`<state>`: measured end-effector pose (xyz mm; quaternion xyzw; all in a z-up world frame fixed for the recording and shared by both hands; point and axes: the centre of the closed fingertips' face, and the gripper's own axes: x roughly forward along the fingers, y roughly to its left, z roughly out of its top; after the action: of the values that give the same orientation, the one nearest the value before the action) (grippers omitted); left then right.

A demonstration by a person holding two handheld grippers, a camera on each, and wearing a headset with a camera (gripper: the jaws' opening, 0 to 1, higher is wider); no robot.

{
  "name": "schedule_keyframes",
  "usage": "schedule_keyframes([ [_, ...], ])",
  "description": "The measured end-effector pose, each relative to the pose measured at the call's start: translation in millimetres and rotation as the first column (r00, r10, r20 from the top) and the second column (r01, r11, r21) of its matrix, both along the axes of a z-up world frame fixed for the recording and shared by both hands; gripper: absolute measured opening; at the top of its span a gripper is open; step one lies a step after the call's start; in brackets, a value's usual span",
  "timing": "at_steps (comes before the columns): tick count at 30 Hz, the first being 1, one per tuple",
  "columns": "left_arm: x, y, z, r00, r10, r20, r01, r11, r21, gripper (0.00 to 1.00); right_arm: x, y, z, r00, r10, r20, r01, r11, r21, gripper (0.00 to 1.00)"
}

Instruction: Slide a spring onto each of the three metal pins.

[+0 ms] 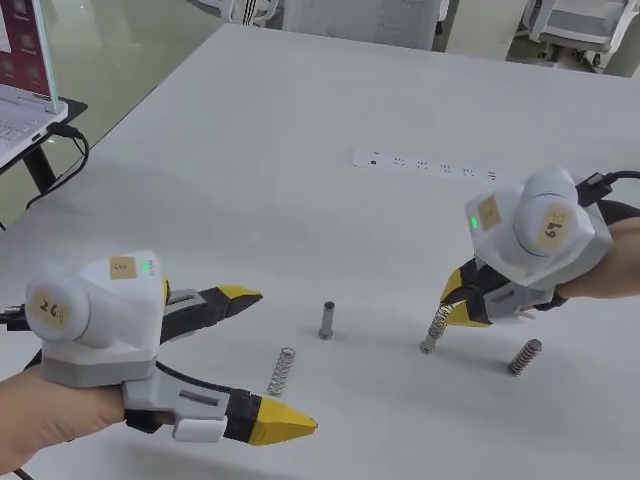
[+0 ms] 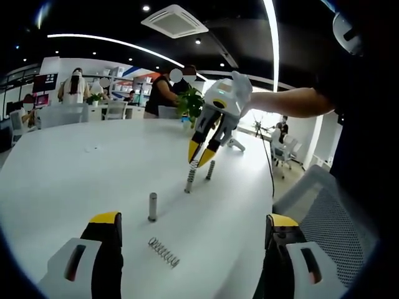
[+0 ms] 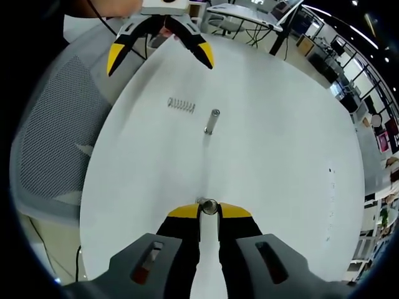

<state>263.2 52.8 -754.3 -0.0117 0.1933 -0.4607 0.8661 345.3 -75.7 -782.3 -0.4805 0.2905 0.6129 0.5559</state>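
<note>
A bare metal pin (image 1: 326, 320) (image 2: 153, 207) (image 3: 212, 121) stands upright on the white table (image 1: 300, 150). A loose spring (image 1: 282, 370) (image 2: 164, 252) (image 3: 181, 104) lies flat near it, between the wide-spread fingers of my open left gripper (image 1: 270, 360) (image 2: 194, 221). To the right, my right gripper (image 1: 455, 302) (image 3: 209, 210) is shut on a spring (image 1: 437, 327) (image 2: 190, 177) (image 3: 209, 205) that sits over a second pin, its yellow tips at the spring's top. Farther right, a third pin (image 1: 524, 356) (image 2: 211, 169) wears a spring.
A white power strip (image 1: 425, 165) lies farther back on the table. A laptop (image 1: 20, 90) with a black cable sits on a stand off the table's left edge. Office chairs stand beyond the far edge.
</note>
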Motion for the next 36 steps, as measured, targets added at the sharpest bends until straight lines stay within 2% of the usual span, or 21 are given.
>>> schedule_keyframes([
  [15,1.5,0.1,0.5,1.000,-0.001,0.003,0.001,1.000,0.000,0.92,1.2,-1.4,-14.8,1.000,-0.010,-0.012,0.010,1.000,-0.011,0.08],
  [36,2.4,-1.0,1.4,1.000,-0.003,0.003,0.003,1.000,-0.003,0.91,1.9,-2.7,-25.6,1.000,0.005,-0.006,-0.005,1.000,-0.021,0.08],
])
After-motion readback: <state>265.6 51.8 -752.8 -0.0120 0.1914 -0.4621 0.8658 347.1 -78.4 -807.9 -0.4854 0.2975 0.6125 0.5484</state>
